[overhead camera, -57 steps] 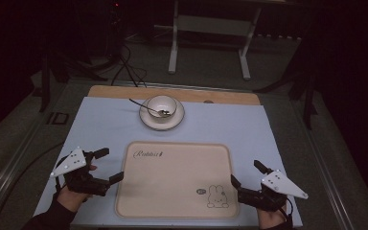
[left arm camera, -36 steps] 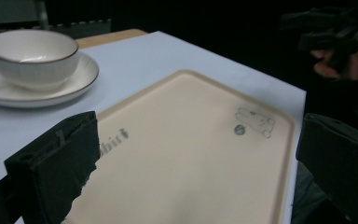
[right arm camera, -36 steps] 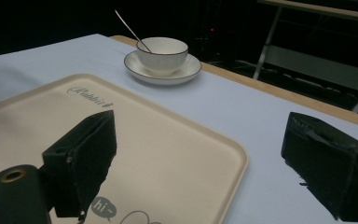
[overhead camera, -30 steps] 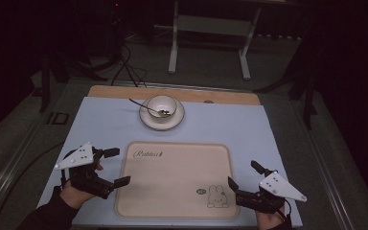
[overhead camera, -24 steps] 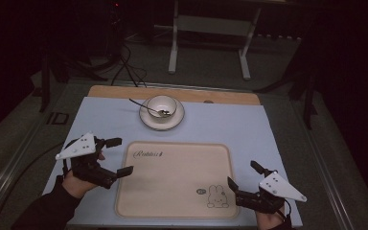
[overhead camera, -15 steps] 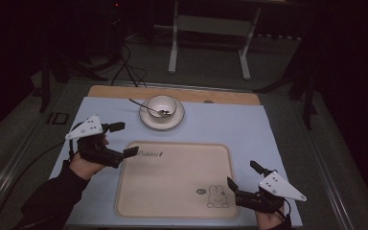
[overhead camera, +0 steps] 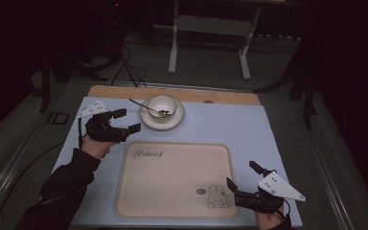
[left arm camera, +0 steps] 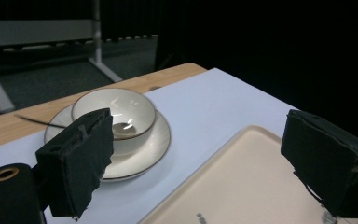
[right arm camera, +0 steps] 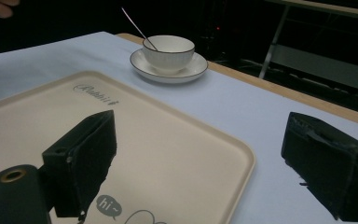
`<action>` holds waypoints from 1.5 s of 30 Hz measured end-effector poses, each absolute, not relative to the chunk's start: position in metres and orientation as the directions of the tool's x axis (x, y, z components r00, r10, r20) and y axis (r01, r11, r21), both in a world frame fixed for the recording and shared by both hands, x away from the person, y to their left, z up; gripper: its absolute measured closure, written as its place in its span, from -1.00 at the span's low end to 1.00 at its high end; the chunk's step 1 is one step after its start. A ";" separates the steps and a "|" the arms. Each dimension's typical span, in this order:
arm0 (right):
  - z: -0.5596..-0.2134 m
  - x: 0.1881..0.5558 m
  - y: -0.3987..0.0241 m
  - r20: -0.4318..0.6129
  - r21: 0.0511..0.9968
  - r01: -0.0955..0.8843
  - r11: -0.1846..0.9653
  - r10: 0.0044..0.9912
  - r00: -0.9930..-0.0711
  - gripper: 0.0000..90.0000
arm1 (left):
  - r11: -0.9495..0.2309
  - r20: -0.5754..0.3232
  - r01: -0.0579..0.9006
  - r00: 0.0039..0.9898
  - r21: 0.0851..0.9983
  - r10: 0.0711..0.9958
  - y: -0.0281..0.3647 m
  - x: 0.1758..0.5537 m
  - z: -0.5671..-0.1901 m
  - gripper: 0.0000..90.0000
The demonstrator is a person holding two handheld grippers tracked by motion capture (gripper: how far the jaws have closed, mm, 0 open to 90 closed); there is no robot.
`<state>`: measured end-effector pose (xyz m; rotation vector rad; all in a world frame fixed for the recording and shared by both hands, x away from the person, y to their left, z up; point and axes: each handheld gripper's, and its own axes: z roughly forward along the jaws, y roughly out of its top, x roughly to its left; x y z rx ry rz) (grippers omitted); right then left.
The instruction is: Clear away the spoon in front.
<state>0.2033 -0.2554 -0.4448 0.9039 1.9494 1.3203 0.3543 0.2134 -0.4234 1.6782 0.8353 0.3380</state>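
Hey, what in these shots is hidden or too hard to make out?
- Spoon bowl end: hidden inside the cup in the right gripper view; a dim glint in the high view.
- Tray lettering: too small in the high view.
- Tray's rabbit drawing: cut off by the bottom edge, right gripper view.
- Room beyond the table: too dark.

The cup (left arm camera: 114, 116) and saucer (left arm camera: 142, 149) look like glossy white ceramic with thin dark rims, catching highlights. The spoon (overhead camera: 146, 107) is thin and metallic. The tray (right arm camera: 177, 154) has a smooth, matt cream surface, plastic by its look. A matt pale blue sheet (overhead camera: 220, 124) covers the table (overhead camera: 124, 91), whose bare far edge is light wood. Each claw's pads (left arm camera: 77, 165) are rough, matt black, like foam.
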 end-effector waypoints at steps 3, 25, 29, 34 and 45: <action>-0.445 0.203 -0.255 -0.109 0.943 0.197 0.269 0.806 -0.582 -0.77 | -0.039 -0.241 0.370 0.678 0.928 0.695 0.215 0.365 -0.429 -0.75; -0.446 0.204 -0.255 -0.104 0.940 0.205 0.272 0.803 -0.587 -0.77 | 0.121 -0.374 0.502 0.442 0.856 0.815 0.214 0.417 -0.460 -0.61; -0.446 0.204 -0.256 -0.103 0.940 0.206 0.271 0.804 -0.586 -0.77 | 0.154 -0.391 0.515 0.391 0.843 0.833 0.213 0.424 -0.465 -0.57; -0.446 0.203 -0.255 -0.104 0.939 0.207 0.276 0.800 -0.591 -0.77 | 0.209 -0.420 0.516 0.335 0.831 0.843 0.209 0.432 -0.472 -0.51; -0.447 0.204 -0.256 -0.088 0.936 0.223 0.270 0.797 -0.597 -0.77 | 0.310 -0.447 0.488 0.194 0.816 0.873 0.201 0.446 -0.478 -0.23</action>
